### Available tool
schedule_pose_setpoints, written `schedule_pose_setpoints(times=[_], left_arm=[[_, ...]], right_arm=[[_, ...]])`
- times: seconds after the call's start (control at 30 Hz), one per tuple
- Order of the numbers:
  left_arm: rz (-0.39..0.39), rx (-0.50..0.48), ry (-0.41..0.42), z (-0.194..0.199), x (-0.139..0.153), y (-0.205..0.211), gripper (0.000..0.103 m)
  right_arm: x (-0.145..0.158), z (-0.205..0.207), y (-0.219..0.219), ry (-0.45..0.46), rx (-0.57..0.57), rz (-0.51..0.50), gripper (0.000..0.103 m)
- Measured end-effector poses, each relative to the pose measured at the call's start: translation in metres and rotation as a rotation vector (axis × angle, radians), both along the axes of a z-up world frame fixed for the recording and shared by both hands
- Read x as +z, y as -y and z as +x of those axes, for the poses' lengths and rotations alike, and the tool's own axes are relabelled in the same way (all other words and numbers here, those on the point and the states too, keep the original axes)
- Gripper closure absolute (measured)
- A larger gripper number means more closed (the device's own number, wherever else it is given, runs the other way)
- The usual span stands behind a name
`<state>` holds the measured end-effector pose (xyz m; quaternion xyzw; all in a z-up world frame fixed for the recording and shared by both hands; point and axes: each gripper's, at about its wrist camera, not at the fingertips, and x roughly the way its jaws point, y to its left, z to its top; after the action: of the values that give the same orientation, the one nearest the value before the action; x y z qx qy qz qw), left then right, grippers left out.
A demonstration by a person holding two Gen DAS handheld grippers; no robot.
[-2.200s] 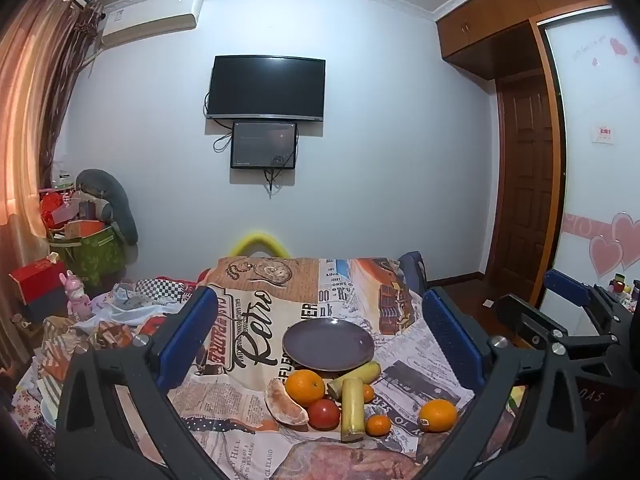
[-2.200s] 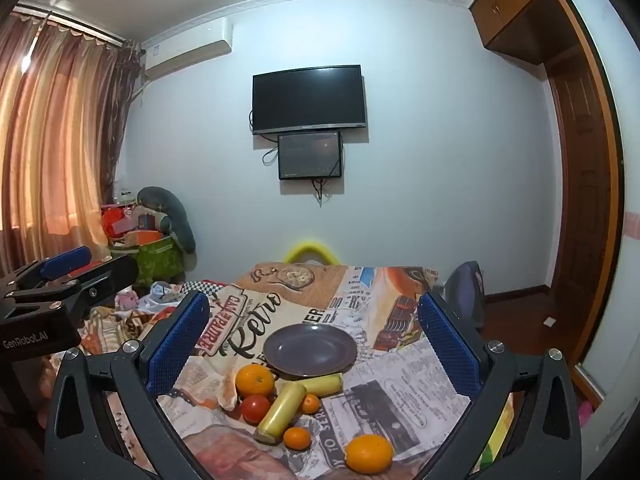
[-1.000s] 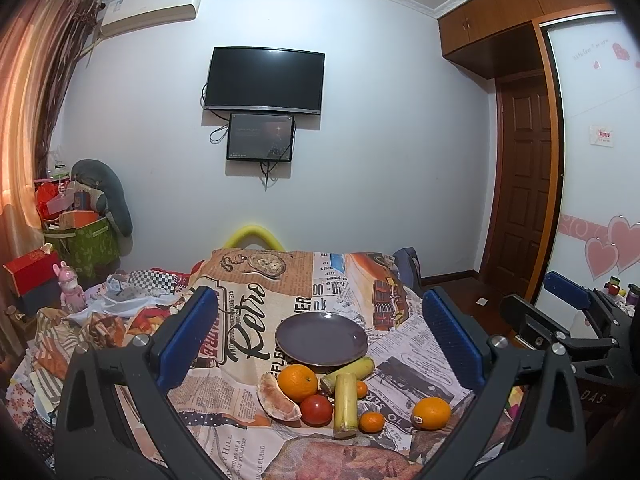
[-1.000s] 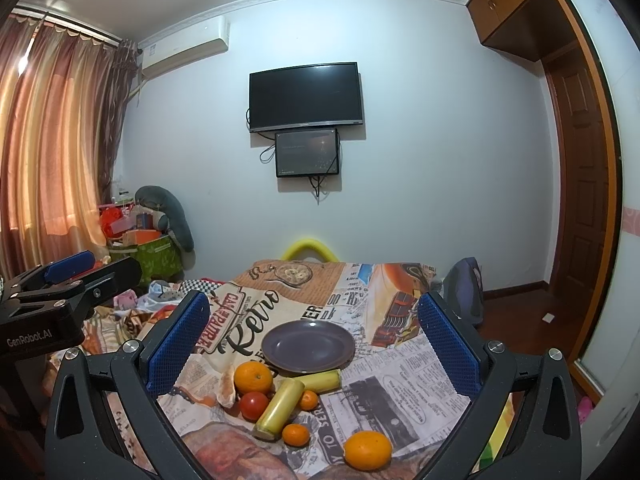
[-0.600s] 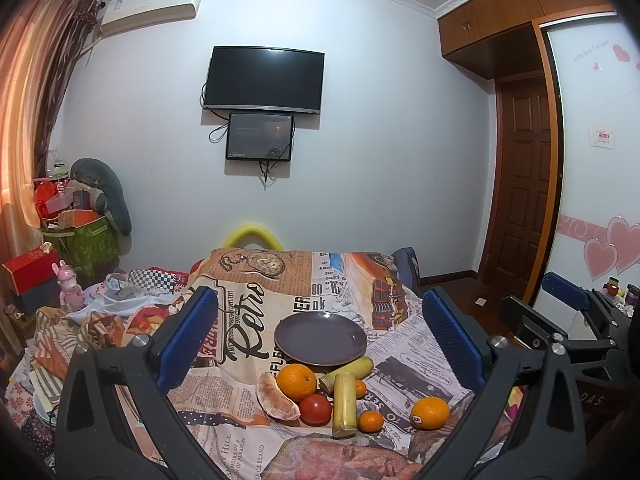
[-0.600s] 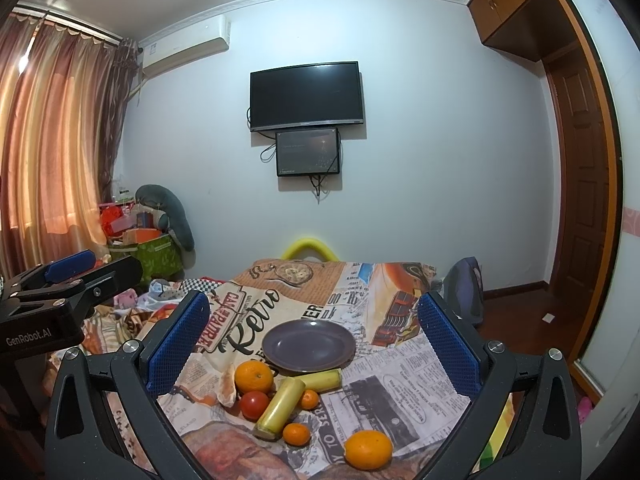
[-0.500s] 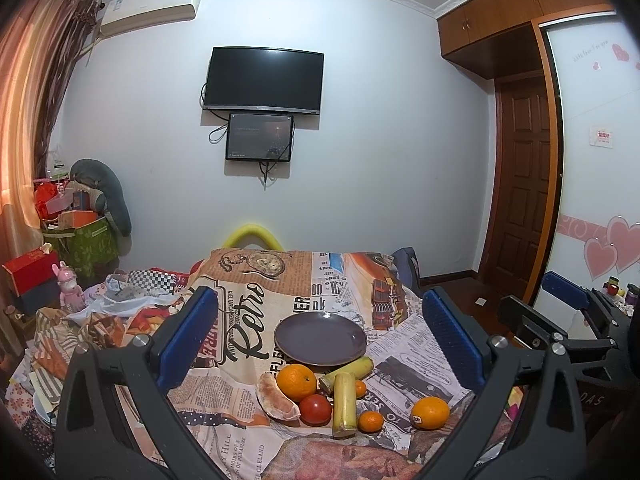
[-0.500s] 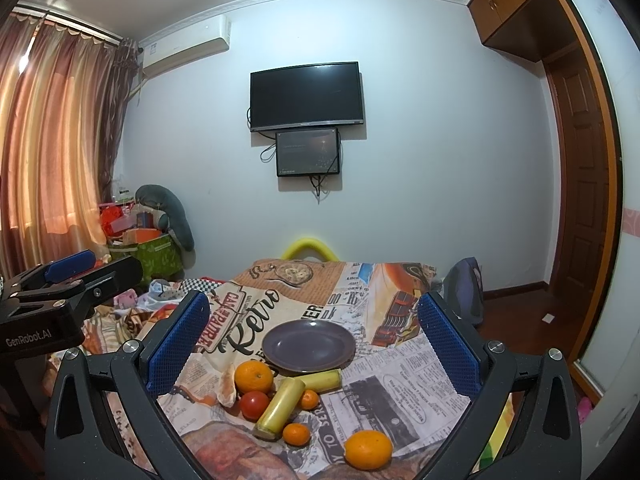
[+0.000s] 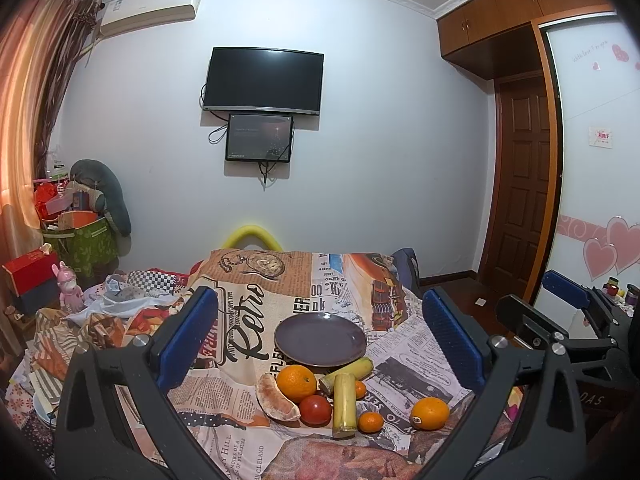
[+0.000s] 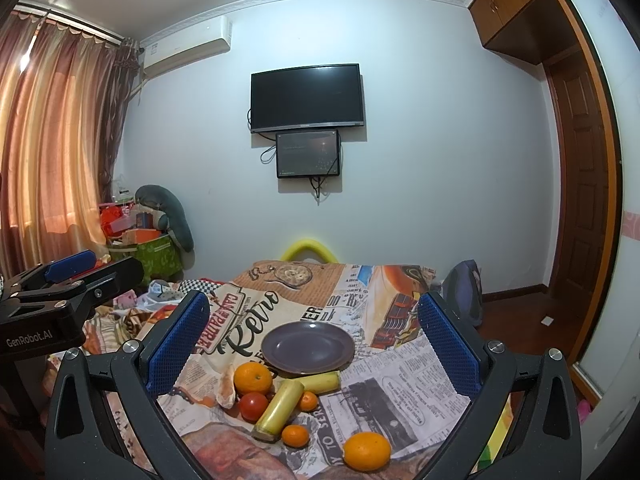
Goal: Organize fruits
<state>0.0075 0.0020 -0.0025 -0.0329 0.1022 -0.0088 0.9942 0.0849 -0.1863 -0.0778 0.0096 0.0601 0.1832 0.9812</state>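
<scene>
Purple plate (image 9: 320, 340) is sitting on the newspaper-print bench (image 9: 404, 356), fruits (image 9: 320, 396) clustering just before it. Left claw (image 9: 320, 356) and right claw (image 10: 314, 356) are both hovering wide above, gripping nothing, framing the pile between their blue pads (image 10: 176, 344).

A dark purple plate (image 10: 308, 347) is seen on a retro newspaper-print tablecloth (image 10: 404, 372); blue pads (image 10: 176, 344) line black grippers.

A lived-in home room: a wall TV (image 9: 262, 80), air conditioner (image 9: 150, 12), curtains (image 10: 52, 140), a wooden door (image 9: 520, 184) (heart stickers beside it), and toys and boxes (image 9: 76, 216) piled in the corner.
</scene>
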Motion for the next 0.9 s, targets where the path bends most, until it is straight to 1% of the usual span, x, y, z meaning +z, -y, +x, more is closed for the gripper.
schedule_pose_setpoints(times=[0.4, 0.6, 0.67, 0.73, 0.77, 0.87, 0.9], left_arm=[[0.004, -0.008, 0.001, 0.001, 0.001, 0.001, 0.000], [0.015, -0.009, -0.003, 0.004, -0.001, 0.002, 0.000], [0.006, -0.020, -0.012, 0.007, -0.003, 0.000, 0.003], [0.003, -0.026, -0.029, 0.012, -0.005, -0.001, 0.013], [0.003, -0.031, -0.044, 0.017, -0.007, -0.002, 0.014], [0.000, -0.034, -0.073, 0.028, -0.012, -0.004, 0.015], [0.001, -0.035, -0.082, 0.032, -0.014, -0.004, 0.018]], right_arm=[[0.000, 0.000, -0.001, -0.001, 0.000, -0.001, 0.000], [-0.004, 0.006, 0.000, -0.018, -0.013, -0.008, 0.000], [-0.006, 0.008, 0.002, -0.024, -0.022, -0.006, 0.000], [-0.010, 0.014, 0.006, -0.042, -0.031, -0.001, 0.001], [-0.012, 0.015, 0.008, -0.047, -0.036, 0.000, 0.001], [-0.021, 0.025, 0.013, -0.084, -0.046, -0.021, 0.009], [-0.025, 0.030, 0.015, -0.103, -0.044, -0.034, 0.011]])
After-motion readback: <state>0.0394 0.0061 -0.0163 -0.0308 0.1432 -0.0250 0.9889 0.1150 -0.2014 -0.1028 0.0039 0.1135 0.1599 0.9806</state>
